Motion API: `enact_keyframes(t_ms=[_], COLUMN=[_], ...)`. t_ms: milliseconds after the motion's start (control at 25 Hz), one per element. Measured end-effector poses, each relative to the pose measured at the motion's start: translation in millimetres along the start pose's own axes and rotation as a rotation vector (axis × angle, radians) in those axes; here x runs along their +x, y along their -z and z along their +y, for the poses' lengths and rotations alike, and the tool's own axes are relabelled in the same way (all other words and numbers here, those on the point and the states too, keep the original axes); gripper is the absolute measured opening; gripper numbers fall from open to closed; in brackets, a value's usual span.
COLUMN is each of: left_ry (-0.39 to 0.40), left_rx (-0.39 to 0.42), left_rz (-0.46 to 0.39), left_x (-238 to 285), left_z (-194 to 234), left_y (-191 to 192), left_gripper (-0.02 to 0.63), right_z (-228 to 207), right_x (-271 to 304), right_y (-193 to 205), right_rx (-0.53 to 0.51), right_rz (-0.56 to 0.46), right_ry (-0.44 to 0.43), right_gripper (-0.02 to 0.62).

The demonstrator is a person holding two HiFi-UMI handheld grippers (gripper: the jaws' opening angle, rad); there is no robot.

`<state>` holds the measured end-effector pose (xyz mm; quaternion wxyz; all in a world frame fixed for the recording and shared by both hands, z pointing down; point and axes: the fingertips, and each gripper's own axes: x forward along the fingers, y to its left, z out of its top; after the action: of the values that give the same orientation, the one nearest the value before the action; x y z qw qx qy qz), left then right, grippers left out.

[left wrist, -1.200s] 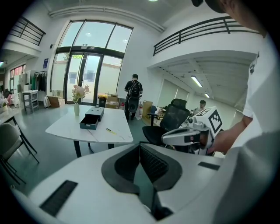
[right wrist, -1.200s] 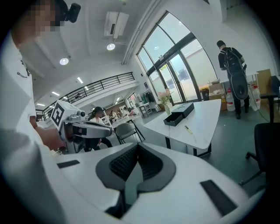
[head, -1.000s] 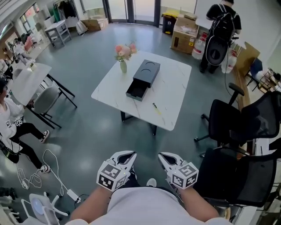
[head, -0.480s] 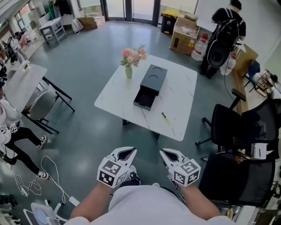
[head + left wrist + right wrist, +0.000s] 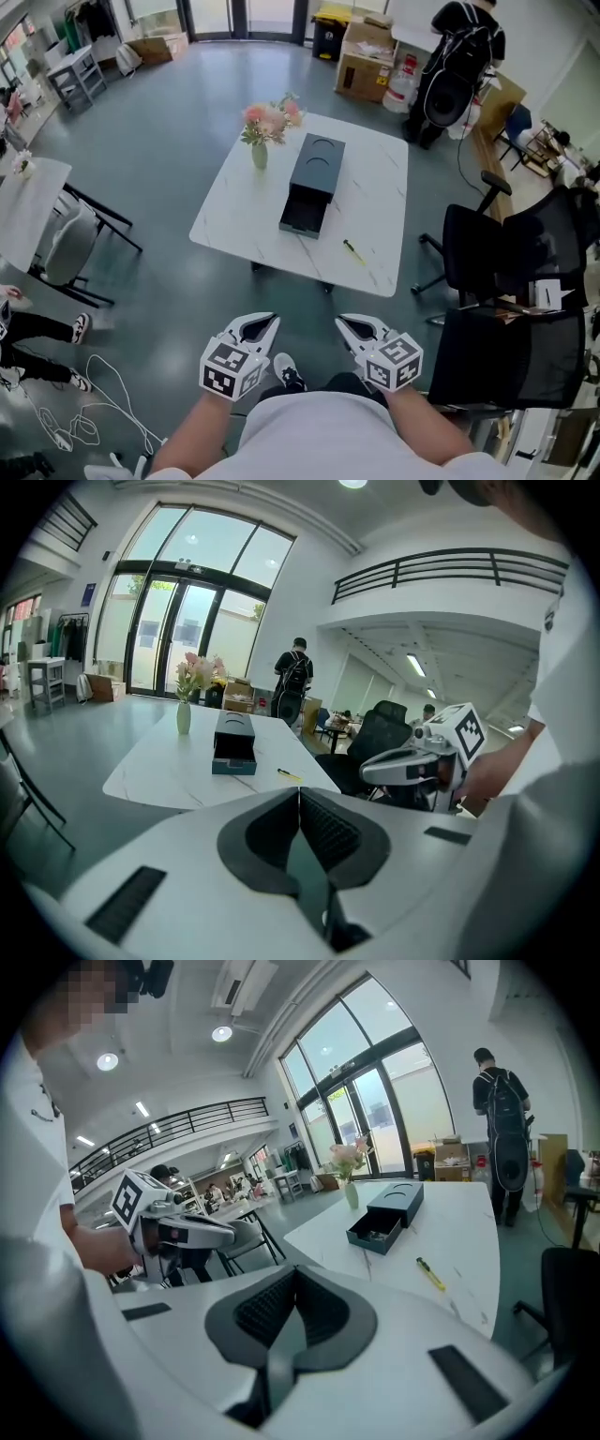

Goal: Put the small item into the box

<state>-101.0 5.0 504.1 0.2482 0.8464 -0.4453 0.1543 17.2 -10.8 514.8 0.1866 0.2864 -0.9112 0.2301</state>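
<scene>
Seen from above, a white marble-patterned table stands in the middle of a large grey-floored room, well apart from the person, who stands on the floor short of it. On the table lies a dark box with its drawer pulled open toward the person. Near the box's far left corner is a vase of pink flowers. The small item, a thin yellow stick-like thing, lies on the table top near the front right edge, apart from the box.

The left gripper and the right gripper are held low in front of the person's body. Each has its jaws pressed together with nothing between them.

The task seems not yet begun: the item is untouched and outside the box, so the approach, the pick-up and the placing in the drawer all appear to remain.

No readable writing shows. The grippers carry only black-and-white square markers, and print on distant cardboard cartons is too small to read.
</scene>
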Motion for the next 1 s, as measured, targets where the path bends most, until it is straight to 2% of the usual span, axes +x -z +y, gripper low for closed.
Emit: enact_keyframes(t_ms=[200,400,640,800,1000], left_ry=[0.023,0.035,0.008,-0.017,-0.028], left_rx=[-0.004,-0.016,0.001,0.001,0.009], left_rz=[0.006,0.024,0.042,0.065,0.101], left_x=[3.9,16.9,25.5,36.5,69.3], left_z=[14.3,25.3,44.7,62.2,79.0], left_y=[-3.5,-3.5,-10.5,-18.1,-30.6], left_gripper=[0.015,0.015,0.015,0.015,0.015], right_z=[-2.1,-21.7,-65.6,-99.9,-140.6], right_x=[10.3,22.6,47.4,62.4,77.0], right_y=[-1.3,-1.1,8.9,4.3,-5.5], right_rx=[0.012,0.042,0.023,-0.024,-0.021], right_rz=[0.018,0.026,0.087,0.122,0.140], right_ry=[0.020,0.043,0.094,0.135,0.148], right_gripper=[0.015,0.015,0.015,0.015,0.015])
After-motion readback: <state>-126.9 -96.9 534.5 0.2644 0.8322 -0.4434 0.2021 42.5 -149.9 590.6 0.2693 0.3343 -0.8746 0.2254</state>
